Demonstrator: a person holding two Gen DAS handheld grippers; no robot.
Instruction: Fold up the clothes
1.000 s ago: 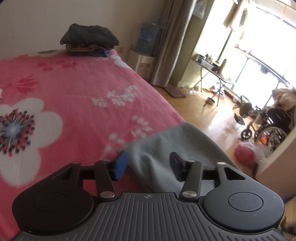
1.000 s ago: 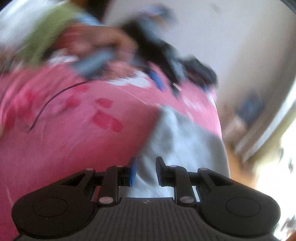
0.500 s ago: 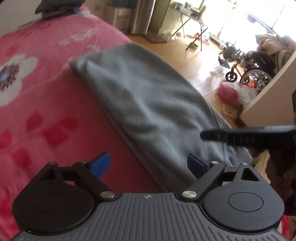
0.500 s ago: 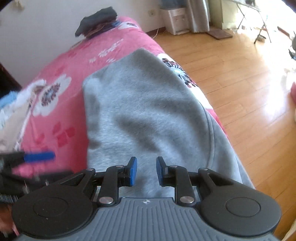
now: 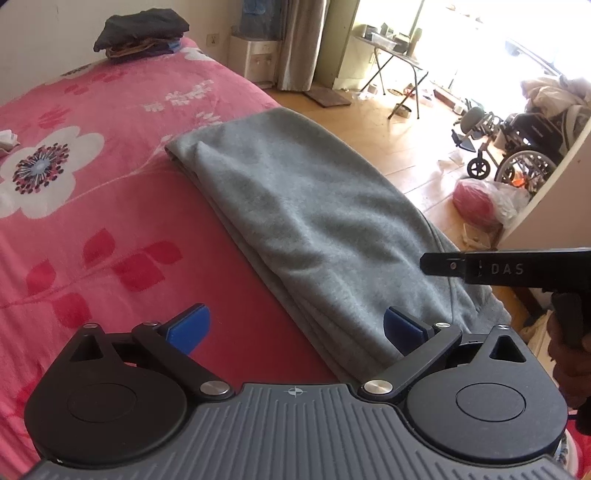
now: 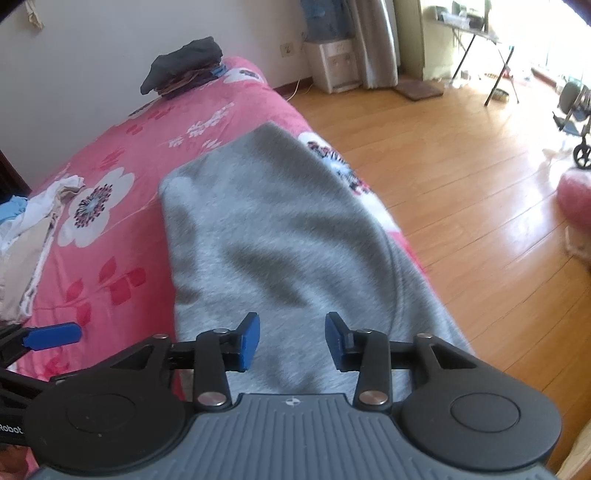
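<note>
Grey fleece garment (image 5: 314,221), folded lengthwise, laid along the edge of the bed under the pink floral blanket (image 5: 92,221). Left tongs (image 5: 295,328) spread wide, still opening, nothing gripped. Right tongs (image 6: 291,341) opening above the garment, released. Stacked dark folded clothes (image 6: 184,66) kept at the far end.

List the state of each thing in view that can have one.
Grey fleece garment: folded lengthwise, flat on the pink floral blanket, one edge overhanging.
Dark folded clothes stack: piled at the far corner.
Left tongs: opening, gripping nothing.
Right tongs: opening, gripping nothing.
</note>
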